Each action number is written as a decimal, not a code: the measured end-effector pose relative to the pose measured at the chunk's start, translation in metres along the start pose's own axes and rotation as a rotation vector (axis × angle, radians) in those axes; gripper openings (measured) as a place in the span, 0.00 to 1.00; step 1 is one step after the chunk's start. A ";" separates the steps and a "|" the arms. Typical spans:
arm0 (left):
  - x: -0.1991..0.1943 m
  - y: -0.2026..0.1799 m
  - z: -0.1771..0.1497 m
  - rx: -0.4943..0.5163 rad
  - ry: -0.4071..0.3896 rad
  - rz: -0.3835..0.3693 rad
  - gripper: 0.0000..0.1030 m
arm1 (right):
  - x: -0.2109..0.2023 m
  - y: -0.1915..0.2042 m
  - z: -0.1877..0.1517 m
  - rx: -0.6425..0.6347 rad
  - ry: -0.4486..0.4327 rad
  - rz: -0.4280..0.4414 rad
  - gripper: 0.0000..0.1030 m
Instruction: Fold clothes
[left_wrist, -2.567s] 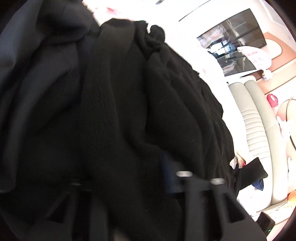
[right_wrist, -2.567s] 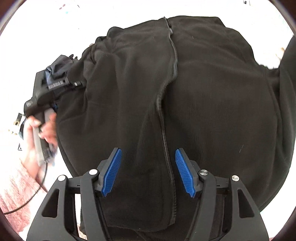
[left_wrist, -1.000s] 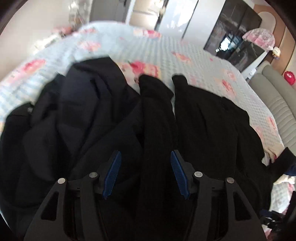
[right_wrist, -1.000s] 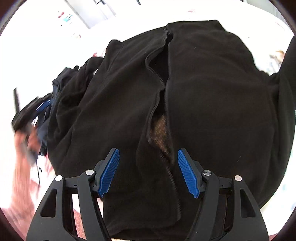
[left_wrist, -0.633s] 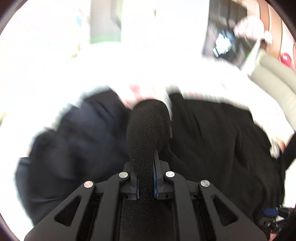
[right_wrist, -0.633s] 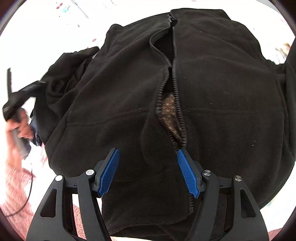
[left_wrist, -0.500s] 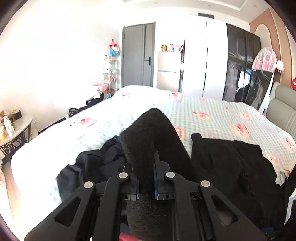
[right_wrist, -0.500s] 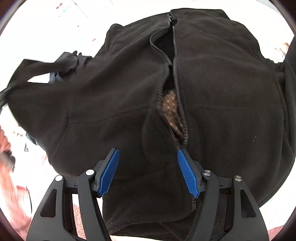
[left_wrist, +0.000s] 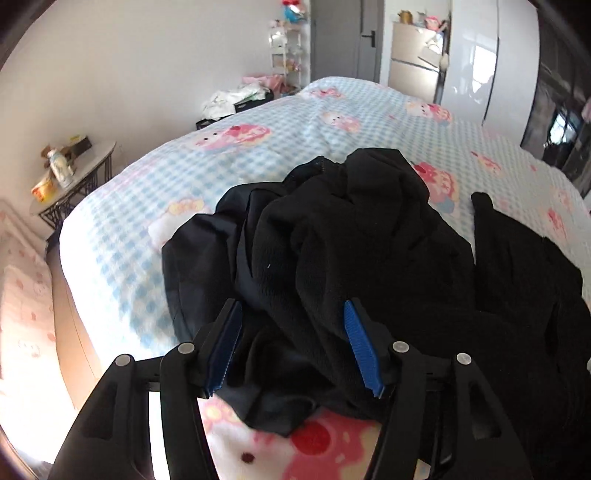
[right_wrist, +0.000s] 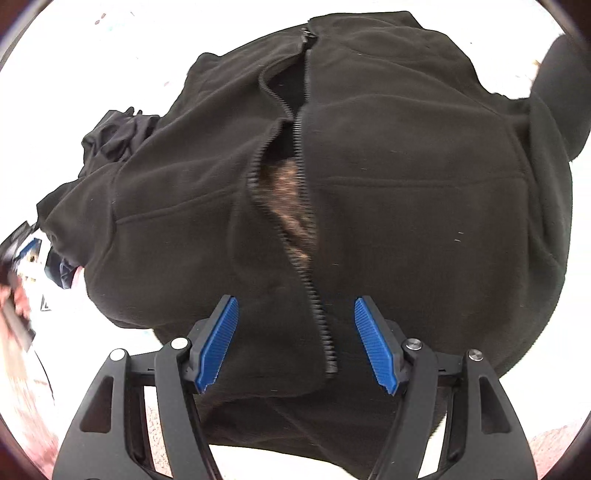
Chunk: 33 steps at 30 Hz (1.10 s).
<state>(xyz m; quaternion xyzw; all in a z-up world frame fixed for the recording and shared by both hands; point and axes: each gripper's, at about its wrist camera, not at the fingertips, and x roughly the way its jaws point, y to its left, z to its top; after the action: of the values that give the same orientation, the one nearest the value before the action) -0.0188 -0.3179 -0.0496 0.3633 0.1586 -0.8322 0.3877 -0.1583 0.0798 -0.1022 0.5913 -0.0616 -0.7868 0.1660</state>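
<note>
A black fleece zip jacket (right_wrist: 388, 192) lies spread on the bed, its zipper (right_wrist: 295, 206) partly open over a brown patterned lining. My right gripper (right_wrist: 295, 343) hovers open above the jacket's lower hem, one blue pad on each side of the zipper. In the left wrist view the jacket's sleeve (left_wrist: 351, 240) lies bunched in a heap beside a darker navy garment (left_wrist: 207, 258). My left gripper (left_wrist: 291, 347) stands open over this heap with fleece lying between its fingers, not pinched.
The bed (left_wrist: 258, 147) has a blue checked cover with pink cartoon prints. A small round side table (left_wrist: 70, 173) with bottles stands at the left by the wall. Wardrobes and a door are at the back. A blurred hand with the other gripper (right_wrist: 18, 280) shows at the left edge.
My left gripper was shut on the black sleeve and lifting it; now it is open and the sleeve lies dropped in a heap on the bed. The right gripper stayed open over the hem.
</note>
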 end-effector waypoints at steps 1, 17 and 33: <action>-0.011 0.002 -0.009 -0.014 -0.029 0.021 0.58 | 0.000 -0.001 0.001 0.001 0.000 -0.005 0.65; 0.006 -0.188 -0.084 0.561 0.173 -0.466 0.58 | 0.009 0.013 0.009 -0.049 -0.041 0.045 0.65; 0.023 -0.319 -0.048 0.570 0.297 -0.714 0.56 | 0.017 -0.003 0.106 0.025 -0.108 0.056 0.65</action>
<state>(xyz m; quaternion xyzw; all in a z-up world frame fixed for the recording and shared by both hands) -0.2486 -0.0966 -0.1043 0.4932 0.0926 -0.8626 -0.0644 -0.2639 0.0660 -0.0872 0.5481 -0.0967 -0.8117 0.1772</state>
